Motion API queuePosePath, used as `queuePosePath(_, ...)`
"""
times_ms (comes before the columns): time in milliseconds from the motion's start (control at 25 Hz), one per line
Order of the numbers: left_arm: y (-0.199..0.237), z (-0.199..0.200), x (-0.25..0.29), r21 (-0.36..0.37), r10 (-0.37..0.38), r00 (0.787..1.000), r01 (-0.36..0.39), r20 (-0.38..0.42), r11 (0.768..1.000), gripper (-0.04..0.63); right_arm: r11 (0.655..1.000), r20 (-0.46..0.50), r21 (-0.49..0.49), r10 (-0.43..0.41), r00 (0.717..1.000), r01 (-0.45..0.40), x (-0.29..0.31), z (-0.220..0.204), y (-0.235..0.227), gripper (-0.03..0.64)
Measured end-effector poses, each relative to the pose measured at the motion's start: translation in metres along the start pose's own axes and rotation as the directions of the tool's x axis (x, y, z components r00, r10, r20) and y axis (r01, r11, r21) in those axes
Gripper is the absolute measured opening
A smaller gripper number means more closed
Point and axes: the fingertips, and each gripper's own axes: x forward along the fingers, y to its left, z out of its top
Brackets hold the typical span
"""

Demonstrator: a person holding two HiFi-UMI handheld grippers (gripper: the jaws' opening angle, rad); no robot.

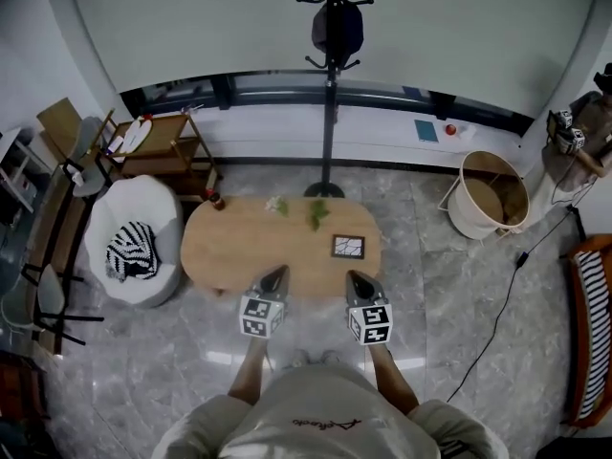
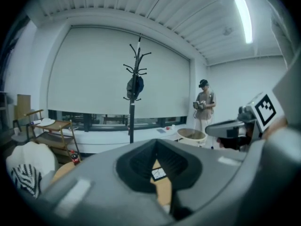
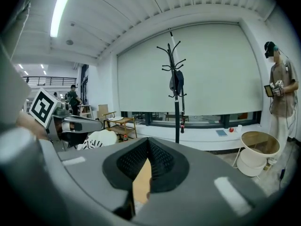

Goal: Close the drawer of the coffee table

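You hold both grippers side by side above the near long edge of the oval coffee table, aimed across it. The left gripper has its jaws pressed together with nothing between them. The right gripper is the same, closed and empty. The drawer belongs to this table, but no view shows it. No drawer front juts out past the near edge, so it is either pushed in or hidden under the tabletop and your hands. I cannot tell which. If it is still open, the likely trouble is height: from up here the 2 closed tips would skim over the tabletop and miss the front. A push from 1 gripper off to the side could skew the drawer and jam it. A hard shove could slide the whole table and tip the bottle at its far left end. It could also scatter the small frame and the green sprigs on top. For room, the floor on the near side of the table is bare. A white beanbag seat sits just beside the table's left end. The coat stand rises just beyond its far edge. To the table's right the floor is open, with a round tub and a floor cable well apart from it.
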Motion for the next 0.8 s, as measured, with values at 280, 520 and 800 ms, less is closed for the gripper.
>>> queuePosePath(280,0.010,0.021,-0.016,0.023,0.026,0.999,-0.027,0.034,0.999,0.000,0.999,0.028,-0.041,-0.004,1.000,0.005,-0.015,0.021,0.000,0.005)
queuePosePath(520,0.023,0.042,-0.017,0.037,0.042,0.997,-0.044,0.072,0.998,0.000,0.998,0.063,-0.055,-0.015,0.998,0.019,-0.009,0.040,-0.007,0.005)
queuePosePath(800,0.023,0.044,-0.017,0.031,0.045,0.996,-0.047,0.078,0.998,0.000,0.998,0.060,-0.055,-0.004,0.998,0.007,-0.006,0.043,-0.009,0.005)
